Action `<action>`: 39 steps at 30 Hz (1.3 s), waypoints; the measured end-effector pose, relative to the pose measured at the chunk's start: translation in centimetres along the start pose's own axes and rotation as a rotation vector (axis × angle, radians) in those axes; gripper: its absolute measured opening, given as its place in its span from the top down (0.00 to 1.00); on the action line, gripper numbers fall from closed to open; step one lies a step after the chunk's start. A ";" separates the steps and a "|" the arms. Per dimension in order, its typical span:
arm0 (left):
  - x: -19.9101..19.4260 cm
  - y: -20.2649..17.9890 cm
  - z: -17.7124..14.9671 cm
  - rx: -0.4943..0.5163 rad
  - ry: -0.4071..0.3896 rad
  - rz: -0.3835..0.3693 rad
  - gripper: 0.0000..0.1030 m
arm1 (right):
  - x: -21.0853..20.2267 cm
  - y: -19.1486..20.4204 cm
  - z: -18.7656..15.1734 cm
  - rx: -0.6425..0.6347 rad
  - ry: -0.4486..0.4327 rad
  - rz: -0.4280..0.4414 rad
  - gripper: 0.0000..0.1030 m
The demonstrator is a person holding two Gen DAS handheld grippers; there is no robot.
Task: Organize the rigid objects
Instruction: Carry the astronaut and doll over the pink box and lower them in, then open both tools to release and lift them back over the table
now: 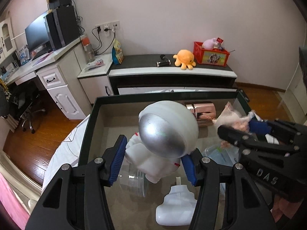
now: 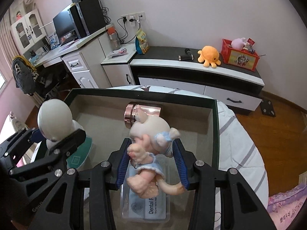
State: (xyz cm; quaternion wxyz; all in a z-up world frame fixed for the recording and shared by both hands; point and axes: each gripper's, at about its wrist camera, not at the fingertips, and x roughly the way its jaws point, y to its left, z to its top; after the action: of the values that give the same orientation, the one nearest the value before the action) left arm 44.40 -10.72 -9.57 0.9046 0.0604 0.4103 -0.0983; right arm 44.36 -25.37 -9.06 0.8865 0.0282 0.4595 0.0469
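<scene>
A dark-rimmed box with a beige inside fills the near scene. Over its left part the left gripper pinches a white astronaut figure by the body between blue pads; its round helmet has a silver visor. To the right, the right gripper clamps a pale pink pig figurine in a light blue dress at the waist. A shiny rose-gold canister lies on its side at the far wall of the box.
</scene>
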 end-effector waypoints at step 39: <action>-22.4 1.4 -10.5 -0.093 -0.296 0.037 0.00 | -19.3 2.8 -13.5 0.076 -0.320 -0.059 0.00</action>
State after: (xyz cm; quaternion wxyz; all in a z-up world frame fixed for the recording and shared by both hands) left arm 22.60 -4.52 0.45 0.9587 0.0107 0.2753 -0.0700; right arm 22.10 -24.61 -0.92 0.9477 0.0554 0.3143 -0.0015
